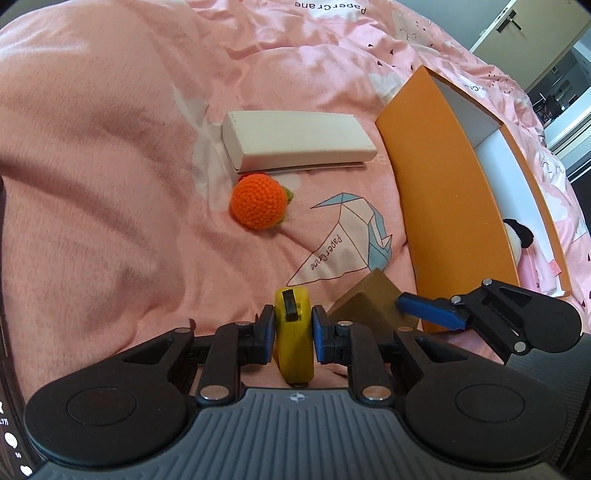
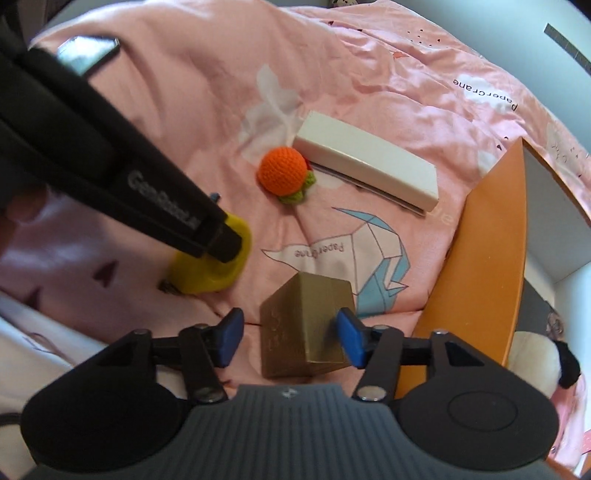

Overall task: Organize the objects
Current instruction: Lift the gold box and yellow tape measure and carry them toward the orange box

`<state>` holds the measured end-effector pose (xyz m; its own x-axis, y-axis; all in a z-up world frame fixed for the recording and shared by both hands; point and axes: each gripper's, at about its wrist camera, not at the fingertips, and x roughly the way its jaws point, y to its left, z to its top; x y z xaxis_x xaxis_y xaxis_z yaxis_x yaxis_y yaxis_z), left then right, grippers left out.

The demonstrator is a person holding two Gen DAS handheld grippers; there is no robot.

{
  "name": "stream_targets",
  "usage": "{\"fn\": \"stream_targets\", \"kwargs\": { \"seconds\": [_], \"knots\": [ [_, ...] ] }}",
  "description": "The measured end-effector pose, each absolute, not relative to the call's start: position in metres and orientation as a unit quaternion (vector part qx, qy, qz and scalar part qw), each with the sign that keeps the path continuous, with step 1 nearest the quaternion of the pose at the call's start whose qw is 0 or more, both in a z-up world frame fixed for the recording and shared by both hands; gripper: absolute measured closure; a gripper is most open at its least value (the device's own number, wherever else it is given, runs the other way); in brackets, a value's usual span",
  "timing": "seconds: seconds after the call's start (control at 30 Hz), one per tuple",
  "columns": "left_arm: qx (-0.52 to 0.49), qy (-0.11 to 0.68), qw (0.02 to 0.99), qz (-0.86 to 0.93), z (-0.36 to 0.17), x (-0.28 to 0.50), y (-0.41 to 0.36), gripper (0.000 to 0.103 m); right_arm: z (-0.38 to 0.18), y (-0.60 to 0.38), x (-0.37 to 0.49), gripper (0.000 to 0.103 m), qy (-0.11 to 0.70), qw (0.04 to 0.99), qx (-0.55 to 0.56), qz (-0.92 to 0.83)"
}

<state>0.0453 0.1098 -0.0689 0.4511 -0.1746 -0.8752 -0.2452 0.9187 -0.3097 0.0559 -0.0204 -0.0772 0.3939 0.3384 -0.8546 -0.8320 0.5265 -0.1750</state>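
My left gripper (image 1: pixel 294 332) is shut on a yellow tape measure (image 1: pixel 294 354), held on edge just above the pink bedspread. In the right wrist view the tape measure (image 2: pixel 207 273) sits under the left gripper's black fingers (image 2: pixel 221 243). My right gripper (image 2: pixel 290 338) stands open around a gold-brown box (image 2: pixel 306 325). Its right pad is at the box's side and its left pad is clear of it. That box (image 1: pixel 373 306) lies beside an open orange box (image 1: pixel 443 206), and one blue-padded finger (image 1: pixel 430 313) of the right gripper reaches it.
An orange crocheted ball (image 1: pixel 258 201) lies against a long white box (image 1: pixel 299 142) farther up the bed. A panda plush (image 1: pixel 519 232) lies inside the orange box. A phone (image 2: pixel 88 51) rests at the far left. A door (image 1: pixel 517 26) stands beyond the bed.
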Motion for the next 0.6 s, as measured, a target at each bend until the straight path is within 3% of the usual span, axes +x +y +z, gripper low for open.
{"fn": "stream_targets", "kwargs": {
  "seconds": [0.07,0.27,0.6],
  "knots": [
    [-0.202,0.523,0.828,0.02,-0.07,0.046,0.111,0.08,-0.083,-0.018,0.058,0.036,0.398,0.776,-0.329,0.362],
    [-0.207,0.525,0.826,0.014,-0.073,0.048,0.113,0.081,-0.097,-0.011,0.066,0.036,0.395,0.771,-0.375,0.33],
    [-0.215,0.528,0.822,0.008,-0.079,0.053,0.115,0.081,-0.099,-0.006,0.08,0.042,0.397,0.769,-0.381,0.324]
  ]
}}
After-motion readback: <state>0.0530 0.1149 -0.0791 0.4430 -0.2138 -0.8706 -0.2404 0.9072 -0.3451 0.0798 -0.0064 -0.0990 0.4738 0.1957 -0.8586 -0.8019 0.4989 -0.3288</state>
